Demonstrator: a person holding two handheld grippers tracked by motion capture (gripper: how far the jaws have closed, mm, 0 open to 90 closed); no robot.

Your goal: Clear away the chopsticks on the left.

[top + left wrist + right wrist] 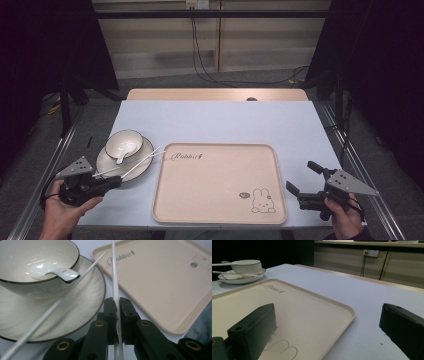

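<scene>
My left gripper [117,181] [118,303] is shut on a white chopstick [145,162] [114,277] that points out over the plate's edge toward the beige tray [220,200] [160,285]. A second white chopstick [127,162] [50,312] lies slanted across the cream plate [145,167] [82,302]. On that plate stands a cream bowl [131,137] [57,250] with a white spoon [121,157] [53,271] in it. At the tray's right, my right gripper [300,175] [328,327] is open and holds nothing.
The tray [312,305] bears a rabbit drawing and lies mid-table, nothing on it. The bowl [245,266] and plate [242,278] stand off its far left corner. Blue table surface [225,120] stretches behind; metal frame rails run along both sides.
</scene>
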